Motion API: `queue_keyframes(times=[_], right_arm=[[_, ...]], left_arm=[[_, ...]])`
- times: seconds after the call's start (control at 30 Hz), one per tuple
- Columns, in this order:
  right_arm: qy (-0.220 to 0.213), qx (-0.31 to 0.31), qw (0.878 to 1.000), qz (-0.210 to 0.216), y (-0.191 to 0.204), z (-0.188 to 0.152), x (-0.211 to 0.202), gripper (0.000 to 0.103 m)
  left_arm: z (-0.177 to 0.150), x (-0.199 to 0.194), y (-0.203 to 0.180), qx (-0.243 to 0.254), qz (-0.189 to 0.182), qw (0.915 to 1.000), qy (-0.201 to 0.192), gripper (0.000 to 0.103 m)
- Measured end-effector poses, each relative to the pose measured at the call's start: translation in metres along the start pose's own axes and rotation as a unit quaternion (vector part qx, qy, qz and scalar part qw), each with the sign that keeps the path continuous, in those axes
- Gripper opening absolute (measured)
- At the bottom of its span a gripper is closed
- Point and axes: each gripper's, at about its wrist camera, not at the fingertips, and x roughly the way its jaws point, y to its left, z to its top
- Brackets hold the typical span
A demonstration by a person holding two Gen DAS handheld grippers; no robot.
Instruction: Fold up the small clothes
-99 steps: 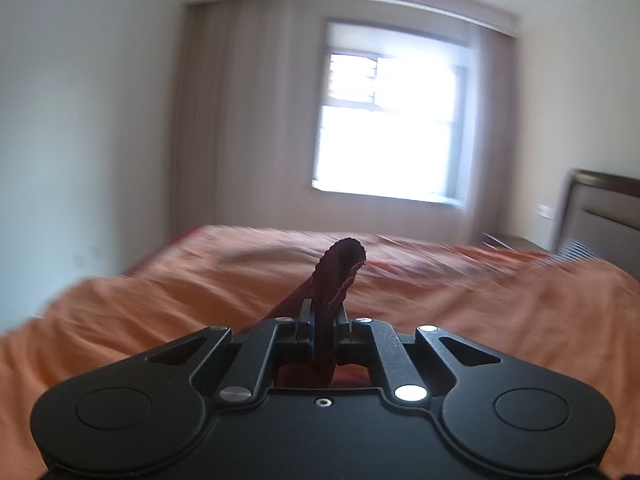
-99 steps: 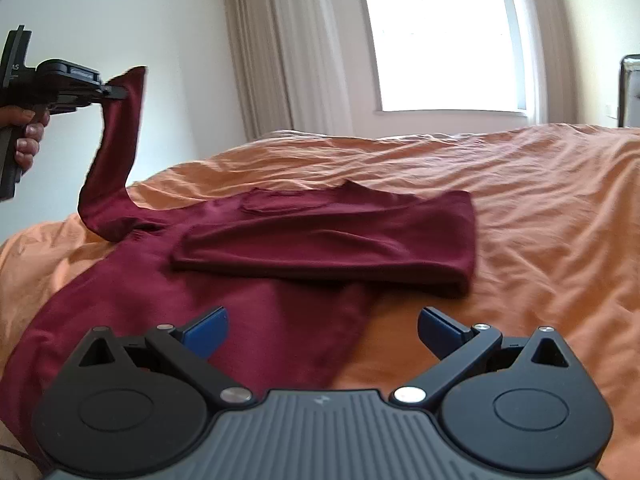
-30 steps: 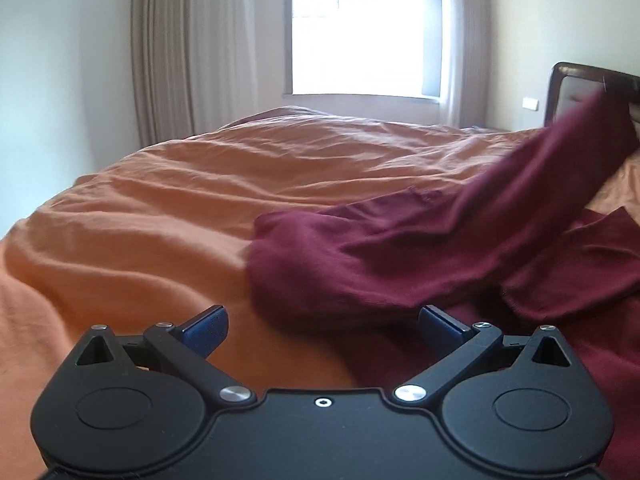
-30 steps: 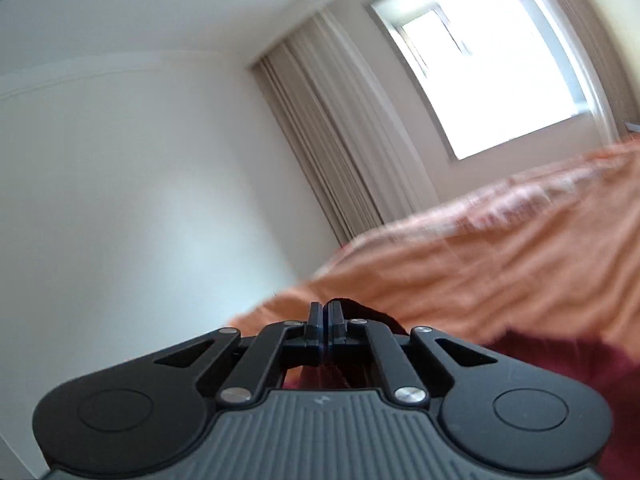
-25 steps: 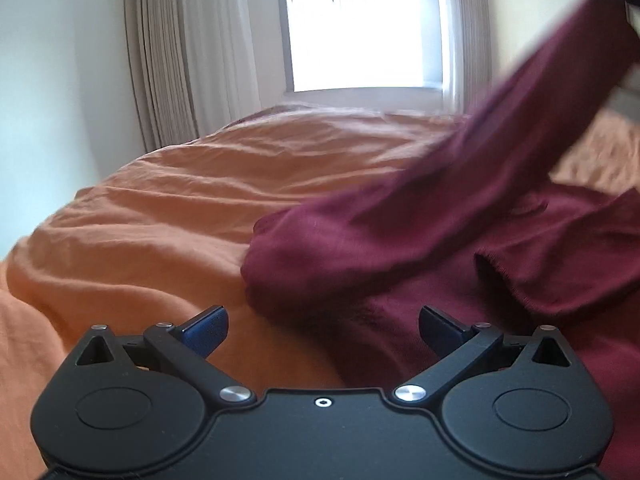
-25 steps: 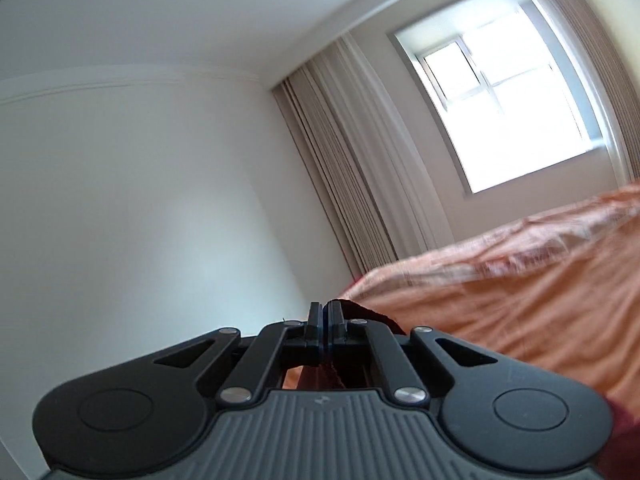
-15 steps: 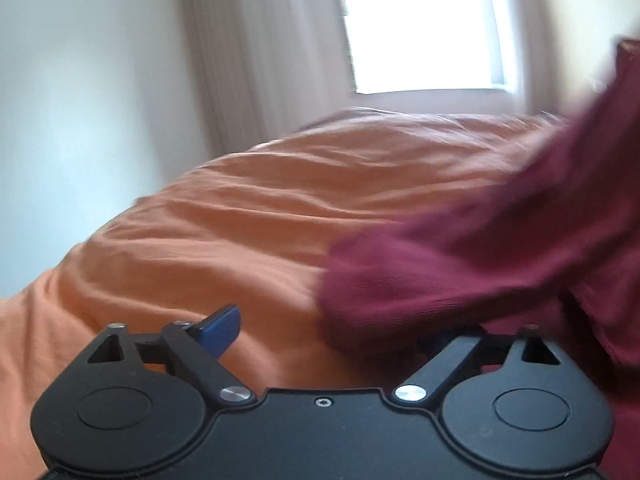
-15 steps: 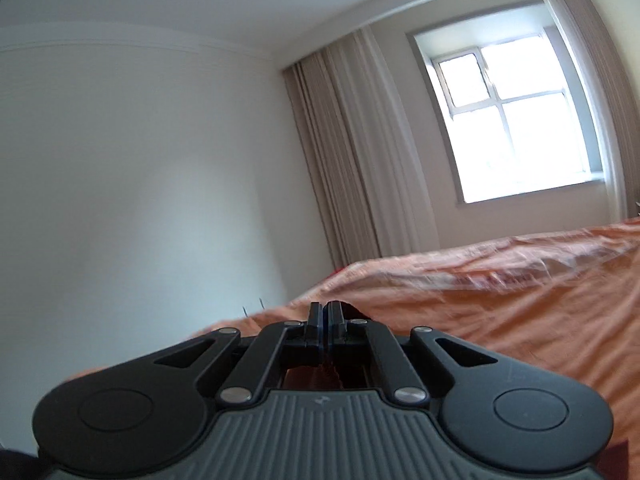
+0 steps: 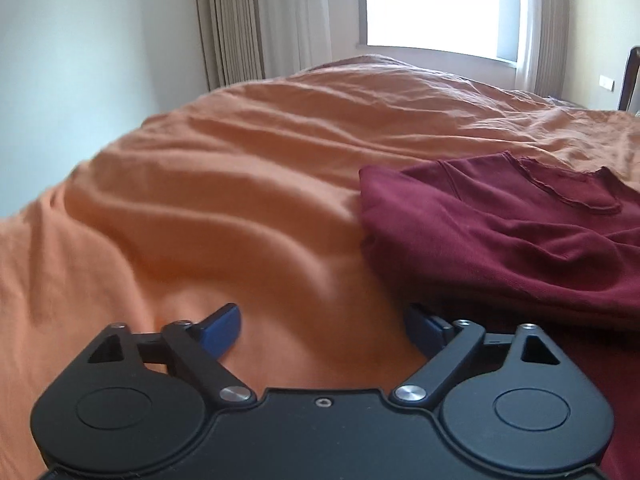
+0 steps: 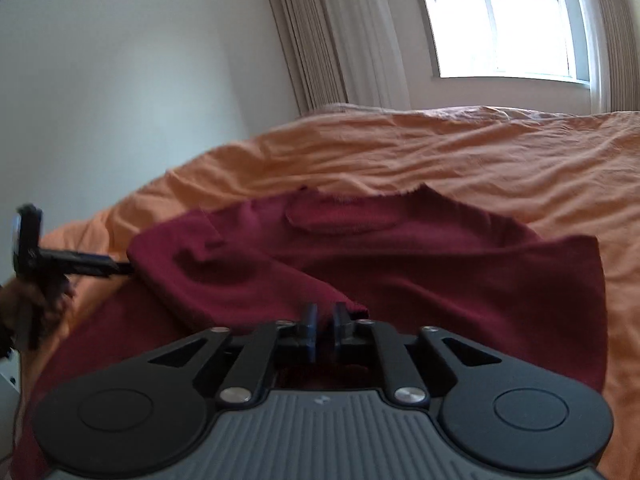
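I have just laid the left sleeve [image 10: 224, 280] across the body of the maroon top [image 10: 420, 264], which lies on the orange bed [image 9: 224, 184]; half a second ago my right claw [image 10: 322, 330] was up in the air with that sleeve pinched, and now it is down at the cloth with its jaws a narrow gap apart. I cannot tell whether the cuff is free yet, since the fabric edge lies right at the tips. My left claw [image 9: 322, 330] has pulled back to the near left side of the garment; its blue fingers [image 9: 222, 328] are spread wide with nothing between them, and the right one is tucked just under the folded shoulder edge. In the right wrist view I also see that left claw [image 10: 120, 268] touching the fold from the left. Both sleeves now look folded inward, so I judge the next step is folding the body, once I confirm the release.
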Motion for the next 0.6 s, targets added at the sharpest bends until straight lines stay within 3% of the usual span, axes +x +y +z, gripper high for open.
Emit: queue_keyframes(times=[0.03, 0.1, 0.23, 0.37, 0.4, 0.43, 0.5, 0.6], right_arm=[[0.000, -0.002, 1.000, -0.006, 0.001, -0.002, -0.004, 0.053], [-0.012, 0.001, 1.000, -0.011, -0.003, 0.002, -0.006, 0.075], [-0.022, 0.008, 1.000, -0.012, -0.002, 0.010, -0.007, 0.086], [-0.010, -0.002, 0.999, -0.038, 0.005, 0.011, 0.010, 0.086], [-0.004, -0.010, 0.999, -0.047, 0.008, 0.010, 0.015, 0.085], [0.000, -0.019, 0.998, -0.054, 0.012, 0.008, 0.020, 0.080], [0.006, -0.032, 0.998, -0.060, 0.017, 0.007, 0.027, 0.071], [0.019, -0.039, 0.997, -0.063, 0.019, 0.007, 0.036, 0.051]], left_arm=[[-0.003, -0.004, 0.004, -0.005, -0.004, 1.0000, 0.004, 0.097], [-0.004, -0.009, 0.011, -0.019, -0.008, 0.9998, 0.005, 0.100], [0.005, -0.016, 0.026, -0.078, -0.026, 0.9965, -0.016, 0.102], [0.019, -0.009, 0.022, -0.116, -0.027, 0.9919, -0.045, 0.101], [0.024, -0.001, 0.018, -0.117, -0.036, 0.9916, -0.042, 0.095], [0.028, 0.008, 0.014, -0.118, -0.046, 0.9914, -0.033, 0.090], [0.034, 0.022, 0.010, -0.126, -0.062, 0.9900, -0.013, 0.069], [0.034, 0.031, 0.007, -0.142, -0.069, 0.9874, 0.010, 0.066]])
